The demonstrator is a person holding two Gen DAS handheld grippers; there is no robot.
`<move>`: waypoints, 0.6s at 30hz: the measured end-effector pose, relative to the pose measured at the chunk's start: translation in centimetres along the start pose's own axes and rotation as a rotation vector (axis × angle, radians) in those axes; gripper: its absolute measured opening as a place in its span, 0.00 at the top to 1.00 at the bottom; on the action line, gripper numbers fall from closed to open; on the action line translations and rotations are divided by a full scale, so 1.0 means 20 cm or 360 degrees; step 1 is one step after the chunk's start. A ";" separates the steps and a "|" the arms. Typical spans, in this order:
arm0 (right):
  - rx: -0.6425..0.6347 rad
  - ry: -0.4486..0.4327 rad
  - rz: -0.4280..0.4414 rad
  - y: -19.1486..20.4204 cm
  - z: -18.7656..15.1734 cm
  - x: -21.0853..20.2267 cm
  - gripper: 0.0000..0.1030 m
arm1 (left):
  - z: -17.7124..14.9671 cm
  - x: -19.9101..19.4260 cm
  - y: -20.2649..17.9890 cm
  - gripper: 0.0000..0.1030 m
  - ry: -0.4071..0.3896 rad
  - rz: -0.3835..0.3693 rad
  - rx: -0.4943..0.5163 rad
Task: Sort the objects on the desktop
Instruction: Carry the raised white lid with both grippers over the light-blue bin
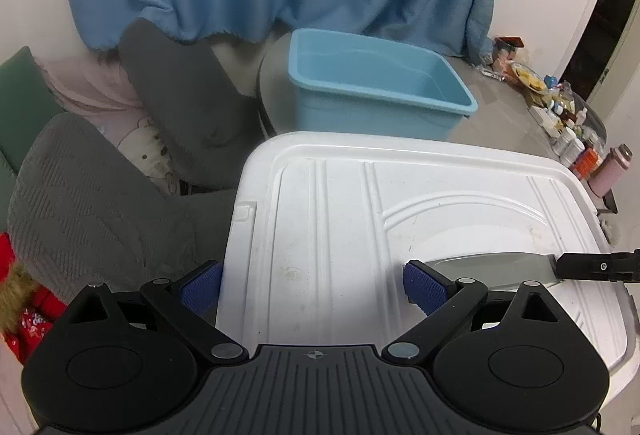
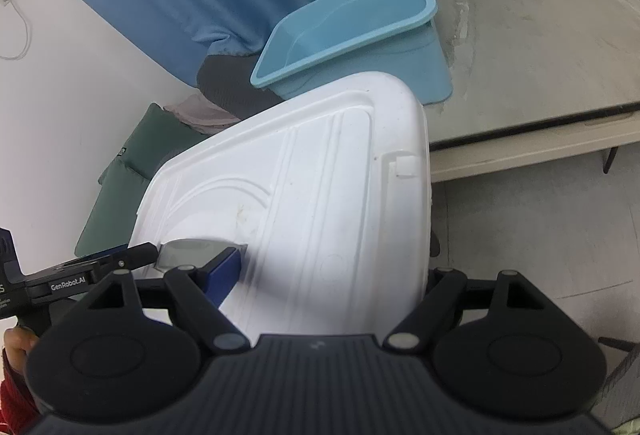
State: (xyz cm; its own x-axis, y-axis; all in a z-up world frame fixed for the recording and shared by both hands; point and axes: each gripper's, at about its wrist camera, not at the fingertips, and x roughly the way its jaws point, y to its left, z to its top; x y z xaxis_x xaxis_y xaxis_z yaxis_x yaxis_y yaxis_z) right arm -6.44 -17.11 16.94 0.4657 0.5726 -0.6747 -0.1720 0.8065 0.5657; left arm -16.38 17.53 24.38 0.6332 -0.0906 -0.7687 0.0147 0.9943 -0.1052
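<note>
The sorting is looking barely begun. The tub (image 1: 360, 115) is standing empty on the far side of the table (image 1: 500, 115), just beyond the lid (image 1: 340, 203), and nothing is lying in it. The clutter (image 1: 560, 115) of small bottles and boxes is sitting bunched along the table's far right edge, well apart from the tub, with a pink bottle (image 1: 610, 171) at its near end. None of it is looking moved or grouped.

Both grippers are working at the lid, which is filling the near part of both views and is covering whatever is under it.

- **Left gripper:** The left gripper (image 1: 312, 287) is holding its fingers wide. Its left pad is hanging just off the lid's left edge and its right pad is lying over the lid's top. No pinch is showing.
- **Right gripper:** The right gripper (image 2: 332, 269) is keeping its fingers moderately apart. Its left pad (image 2: 226, 269) is resting on the lid near the other gripper's fingertip. Its right finger is disappearing past the lid's right edge, so I cannot tell whether it is gripping.

As a judgement, the lid is being dealt with first. Every item is waiting to be picked from the far right and placed, likely into the tub.
</note>
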 end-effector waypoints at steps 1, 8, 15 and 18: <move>-0.0002 0.0002 0.0003 -0.01 0.02 0.01 0.21 | 0.02 0.02 0.00 0.06 0.0001 0.0004 -0.0003; 0.0005 0.0025 0.0028 -0.10 0.19 0.09 0.21 | 0.18 0.15 -0.07 0.06 0.0018 0.0020 -0.0006; -0.0010 0.0040 0.0050 -0.18 0.33 0.18 0.21 | 0.33 0.28 -0.12 0.06 0.0018 0.0054 -0.0020; -0.0018 0.0060 0.0046 -0.20 0.38 0.21 0.21 | 0.38 0.34 -0.13 0.06 0.0025 0.0060 -0.0038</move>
State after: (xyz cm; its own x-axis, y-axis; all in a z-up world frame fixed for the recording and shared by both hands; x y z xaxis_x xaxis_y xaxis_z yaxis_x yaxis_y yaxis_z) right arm 2.84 -19.10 15.55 0.4272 0.6007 -0.6758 -0.1946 0.7910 0.5801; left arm -6.18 14.79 24.25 0.6205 -0.0539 -0.7823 -0.0279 0.9955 -0.0908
